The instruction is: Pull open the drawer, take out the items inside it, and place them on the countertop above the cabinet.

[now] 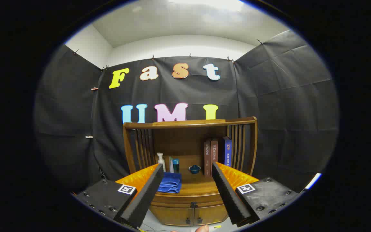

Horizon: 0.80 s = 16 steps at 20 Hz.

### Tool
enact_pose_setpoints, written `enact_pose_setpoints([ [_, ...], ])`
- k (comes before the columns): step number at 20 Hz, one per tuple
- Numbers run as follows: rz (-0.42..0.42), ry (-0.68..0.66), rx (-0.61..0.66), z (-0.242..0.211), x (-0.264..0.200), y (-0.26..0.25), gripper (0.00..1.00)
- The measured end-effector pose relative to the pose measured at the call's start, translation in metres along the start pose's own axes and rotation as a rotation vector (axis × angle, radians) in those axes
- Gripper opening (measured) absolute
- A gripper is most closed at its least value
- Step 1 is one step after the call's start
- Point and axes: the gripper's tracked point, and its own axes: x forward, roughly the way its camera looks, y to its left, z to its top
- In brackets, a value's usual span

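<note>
A wooden cabinet point(188, 206) with a slatted, shelf-like back stands ahead of me, against the black cloth wall. Its drawer point(192, 200) sits shut under the countertop point(198, 185), with a small dark knob point(194, 204) at the middle. Two lower doors point(188, 215) are shut below it. My gripper point(188, 185) is open, well back from the cabinet, with nothing between its black foam fingers point(147, 193). Seen past them, the countertop and drawer front lie in the gap between the fingers.
On the countertop lie a folded blue cloth point(170, 182), a white pump bottle point(161, 161), a teal tube point(175, 165), a small blue bowl point(194, 169) and three upright books point(217, 156). A fingertip point(202, 228) shows below the fingers.
</note>
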Motion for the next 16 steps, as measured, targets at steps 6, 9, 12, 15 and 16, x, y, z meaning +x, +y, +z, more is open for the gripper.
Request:
enact_pose_setpoints([
  [6, -0.005, -0.006, -0.002, 0.0016, -0.0012, -0.0019, 0.98],
  [9, -0.004, -0.006, -0.004, 0.0017, -0.0010, -0.0015, 0.98],
  [12, 0.001, -0.009, -0.004, 0.0024, -0.0016, 0.0001, 0.98],
  [15, 0.003, -0.012, -0.013, 0.0015, -0.0015, 0.0002, 0.98],
  [16, 0.003, -0.014, -0.016, 0.0005, -0.0019, -0.0005, 0.98],
])
